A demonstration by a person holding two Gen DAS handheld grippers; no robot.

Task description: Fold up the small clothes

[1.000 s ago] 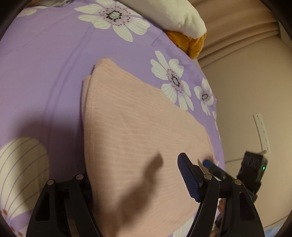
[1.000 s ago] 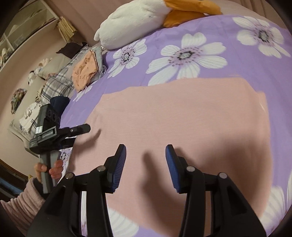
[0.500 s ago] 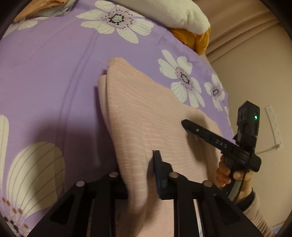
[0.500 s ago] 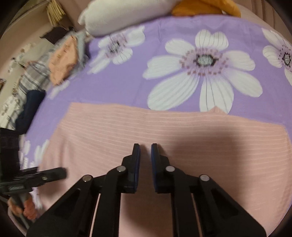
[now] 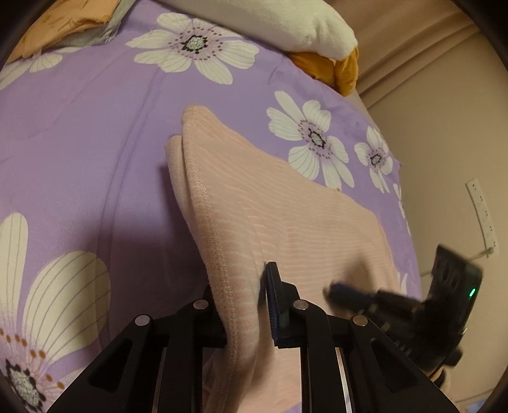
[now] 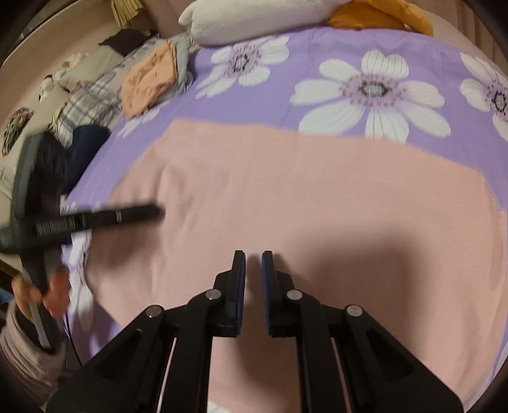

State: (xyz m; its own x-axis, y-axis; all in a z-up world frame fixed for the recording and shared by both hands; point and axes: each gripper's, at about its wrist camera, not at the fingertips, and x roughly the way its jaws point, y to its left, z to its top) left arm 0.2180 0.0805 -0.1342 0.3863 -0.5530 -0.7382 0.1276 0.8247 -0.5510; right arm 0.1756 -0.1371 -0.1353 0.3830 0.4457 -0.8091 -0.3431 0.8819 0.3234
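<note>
A pink ribbed garment lies folded on a purple flowered bedspread. My left gripper is shut on the garment's near hemmed edge and holds it raised. In the right wrist view the garment spreads wide, and my left gripper reaches in from the left over its left side. My right gripper hovers just above the garment's near middle, jaws nearly shut with a narrow gap and nothing between them. It also shows blurred at the right of the left wrist view.
A white and orange plush pillow lies at the bed's far edge. Folded orange and plaid clothes and a dark garment sit at the far left. A wall with a power strip lies past the bed's right edge.
My left gripper closed on the garment's edge and lifted it. My right gripper closed from wide open, moved low over the garment, then drew back a little.
</note>
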